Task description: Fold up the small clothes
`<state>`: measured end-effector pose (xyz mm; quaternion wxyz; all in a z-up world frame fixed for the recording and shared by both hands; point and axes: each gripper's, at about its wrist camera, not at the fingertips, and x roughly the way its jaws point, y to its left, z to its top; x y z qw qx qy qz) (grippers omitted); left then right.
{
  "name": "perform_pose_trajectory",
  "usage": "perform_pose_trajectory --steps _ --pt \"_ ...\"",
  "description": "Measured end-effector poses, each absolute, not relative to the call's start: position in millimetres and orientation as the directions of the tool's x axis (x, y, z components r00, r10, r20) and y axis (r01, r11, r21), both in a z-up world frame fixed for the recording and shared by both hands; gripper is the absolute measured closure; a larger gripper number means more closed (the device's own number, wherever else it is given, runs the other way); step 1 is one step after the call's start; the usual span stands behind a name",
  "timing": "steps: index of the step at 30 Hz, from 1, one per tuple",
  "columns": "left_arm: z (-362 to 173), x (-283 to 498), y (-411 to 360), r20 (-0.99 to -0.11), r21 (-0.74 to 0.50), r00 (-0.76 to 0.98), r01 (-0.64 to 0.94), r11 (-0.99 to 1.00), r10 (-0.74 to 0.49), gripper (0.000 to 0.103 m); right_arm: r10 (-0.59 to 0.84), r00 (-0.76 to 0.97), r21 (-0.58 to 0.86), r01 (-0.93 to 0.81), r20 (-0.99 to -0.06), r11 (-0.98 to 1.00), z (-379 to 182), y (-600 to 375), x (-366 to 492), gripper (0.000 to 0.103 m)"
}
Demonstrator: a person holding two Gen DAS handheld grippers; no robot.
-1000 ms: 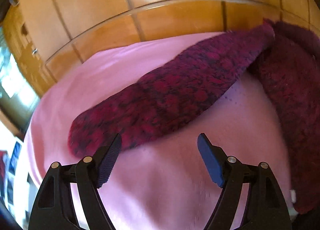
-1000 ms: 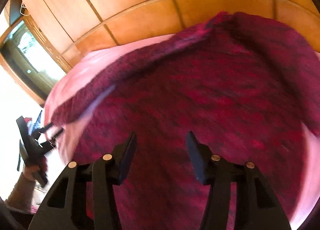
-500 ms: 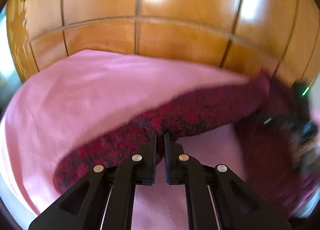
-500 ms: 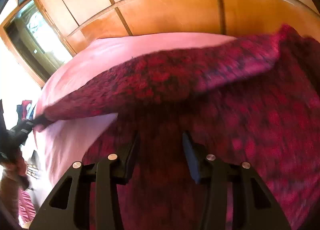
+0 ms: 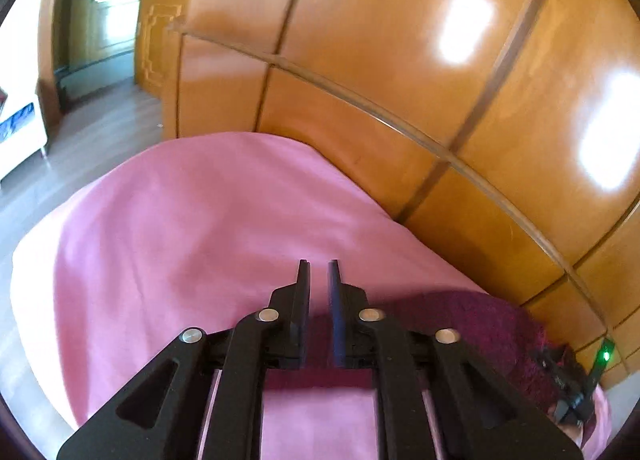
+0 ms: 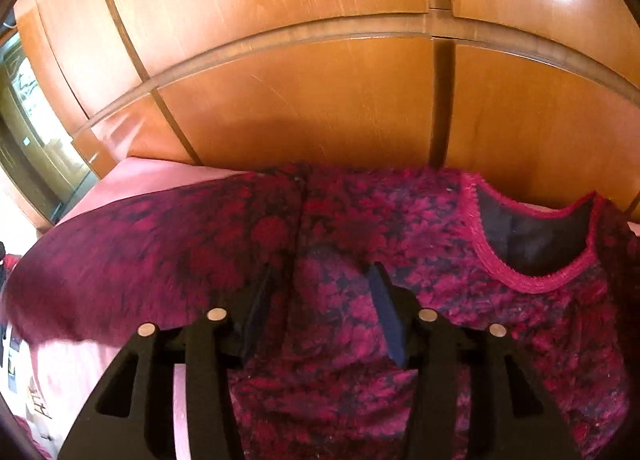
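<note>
A fuzzy dark red and black sweater (image 6: 400, 228) lies on the pink bed sheet (image 5: 192, 228), its scalloped neckline (image 6: 532, 248) at the right. One sleeve (image 6: 140, 244) stretches out to the left. My right gripper (image 6: 320, 272) hovers over the shoulder seam; its jaws are opening, with fabric under them but none pinched. My left gripper (image 5: 319, 265) is raised over the sheet. Its jaws are opening, a narrow gap shows, and nothing is gripped. The sleeve (image 5: 460, 316) lies beneath and behind its fingers. The right gripper's body (image 5: 572, 384) shows at the far right.
Glossy wooden wardrobe panels (image 6: 304, 100) stand directly behind the bed. In the left wrist view, a wood floor (image 5: 80, 140), a doorway and a white piece of furniture (image 5: 20, 128) lie past the bed's left edge.
The left gripper went from open to shut at the sleeve's edge, then rose, rolled and swung left with its jaws slightly parted. The right gripper slid across the sweater until the neckline came into view.
</note>
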<state>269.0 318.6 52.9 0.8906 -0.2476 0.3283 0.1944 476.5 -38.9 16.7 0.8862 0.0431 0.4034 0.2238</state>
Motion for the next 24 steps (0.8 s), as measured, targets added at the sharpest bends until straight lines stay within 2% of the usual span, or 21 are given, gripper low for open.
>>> perform_pose_trajectory --steps 1,2,3,7,9,17,19,20,21,24 --pt "49 258 323 -0.675 -0.320 0.710 -0.526 0.788 0.200 0.043 0.443 0.579 0.265 -0.369 -0.684 0.891 17 -45 469 0.039" --pt "43 242 327 -0.653 -0.338 0.722 -0.546 0.767 0.226 0.024 0.450 0.587 0.268 -0.373 -0.674 0.888 15 -52 458 0.037" --pt "36 231 330 -0.644 -0.354 0.728 -0.558 0.750 0.237 0.023 0.457 0.582 0.271 -0.381 -0.673 0.884 11 -59 446 0.037" --pt "-8 212 343 -0.714 -0.412 0.683 -0.588 0.696 0.155 0.023 0.483 0.544 0.283 -0.413 -0.686 0.866 -1 -83 394 0.035" --pt "-27 209 343 -0.730 -0.427 0.671 -0.599 0.677 0.133 0.023 0.486 0.531 0.282 -0.421 -0.695 0.862 0 -91 374 0.030" --pt "-67 269 356 -0.784 -0.395 0.604 -0.662 0.638 0.141 0.023 0.429 0.548 0.165 -0.465 -0.719 0.870 -14 -86 288 0.027" --pt "-75 280 362 -0.796 -0.380 0.585 -0.685 0.622 0.157 0.043 0.417 0.553 0.151 -0.463 -0.721 0.874 -19 -86 275 0.027" --pt "-77 287 360 -0.786 -0.385 0.600 -0.662 0.643 0.148 0.083 0.410 0.556 0.144 -0.459 -0.723 0.876 -21 -87 270 0.027" --pt "-78 294 358 -0.792 -0.377 0.596 -0.649 0.661 0.134 0.092 0.403 0.558 0.139 -0.455 -0.726 0.879 -21 -84 272 0.026" --pt "-59 289 352 -0.754 -0.362 0.627 -0.646 0.672 0.196 0.095 0.401 0.545 0.159 -0.437 -0.737 0.885 -29 -84 275 0.026"
